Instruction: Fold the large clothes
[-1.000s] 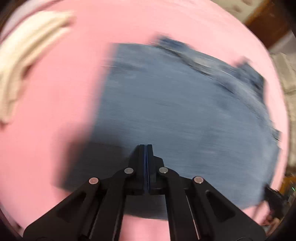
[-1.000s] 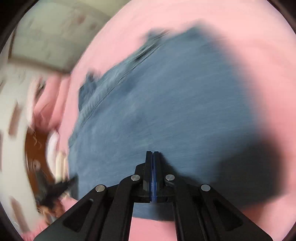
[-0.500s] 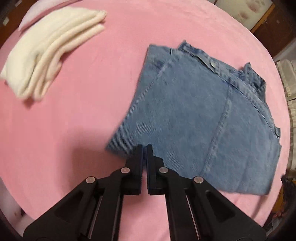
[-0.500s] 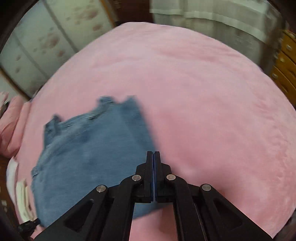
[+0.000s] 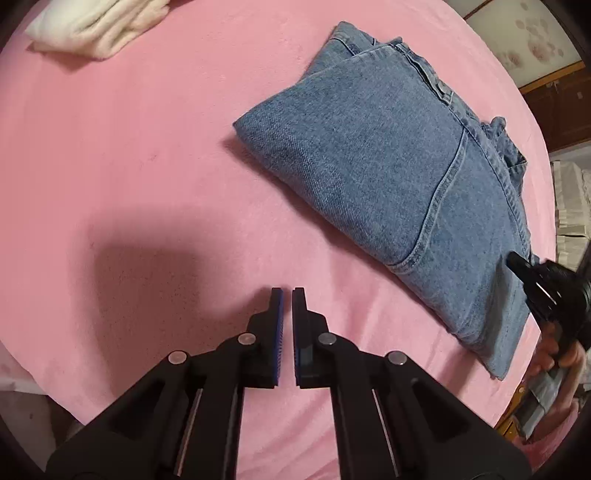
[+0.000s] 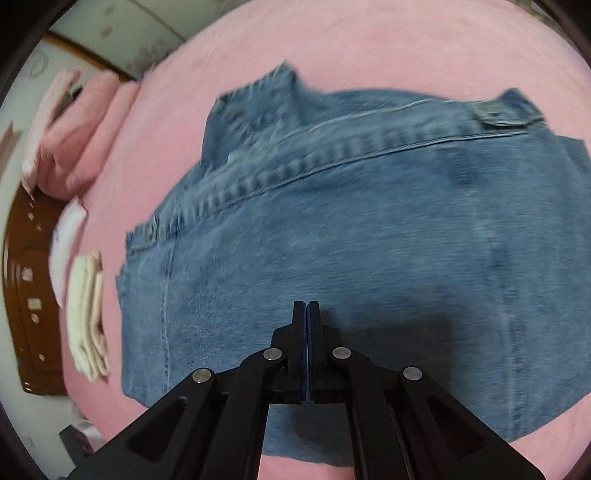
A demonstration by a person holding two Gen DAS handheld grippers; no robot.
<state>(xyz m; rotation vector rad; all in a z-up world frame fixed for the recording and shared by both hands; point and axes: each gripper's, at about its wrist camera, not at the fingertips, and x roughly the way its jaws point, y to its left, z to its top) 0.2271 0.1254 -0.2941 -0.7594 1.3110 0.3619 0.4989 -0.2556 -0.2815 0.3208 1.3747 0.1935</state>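
A pair of blue jeans (image 5: 388,177) lies folded into a thick rectangle on the pink bed cover (image 5: 129,147). My left gripper (image 5: 287,295) hovers over bare cover just beside the jeans' near edge, its jaws shut with nothing between them. The right gripper (image 5: 513,260) shows at the right edge of the left wrist view, over the jeans' end, held by a hand (image 5: 561,354). In the right wrist view the right gripper (image 6: 306,304) is shut and empty just above the denim (image 6: 369,240), with the waistband seam (image 6: 332,155) ahead of it.
A folded cream cloth (image 5: 96,18) lies at the far side of the cover, also seen as a cream stack (image 6: 88,314). Pink pillows (image 6: 81,136) and a dark wooden headboard (image 6: 22,295) stand beyond the bed's left end. A wooden cabinet (image 5: 565,99) is at the far right.
My left gripper has drawn back off the jeans onto the bare pink cover. The right gripper swung from the jeans' edge, with pink cover ahead, to over the middle of the denim.
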